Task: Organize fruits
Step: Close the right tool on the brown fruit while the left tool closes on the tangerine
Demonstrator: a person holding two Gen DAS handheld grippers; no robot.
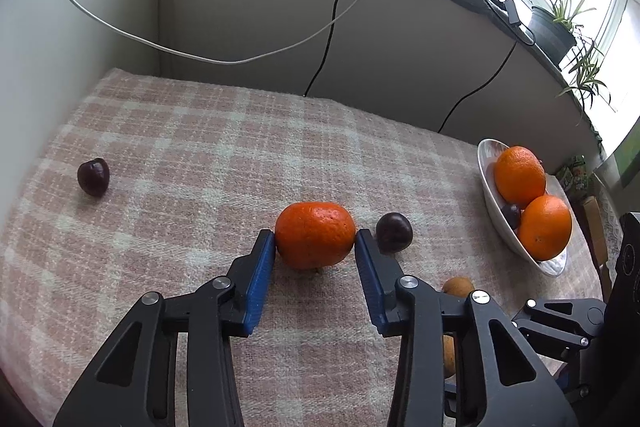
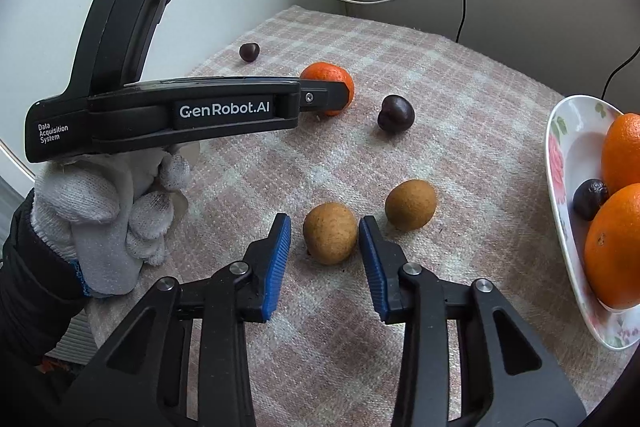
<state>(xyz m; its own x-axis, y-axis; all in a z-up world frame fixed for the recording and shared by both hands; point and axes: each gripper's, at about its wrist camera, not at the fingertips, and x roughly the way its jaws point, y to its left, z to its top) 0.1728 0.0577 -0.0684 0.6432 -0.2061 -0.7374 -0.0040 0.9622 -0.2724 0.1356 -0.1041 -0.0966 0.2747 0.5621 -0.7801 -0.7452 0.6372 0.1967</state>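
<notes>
Plaid cloth (image 1: pixel 200 155), flattened mandarin (image 1: pixel 315 235) long axis crosswise, clamped between left fingers (image 1: pixel 262 267); right fingers (image 2: pixel 280 251) loosely straddling brown fruit (image 2: pixel 330 233)

Domestic room – a home. Indicators: checked woven tablecloth (image 1: pixel 200 155), floral bowl (image 2: pixel 568 163), potted plants (image 1: pixel 560 23) on the windowsill.
</notes>
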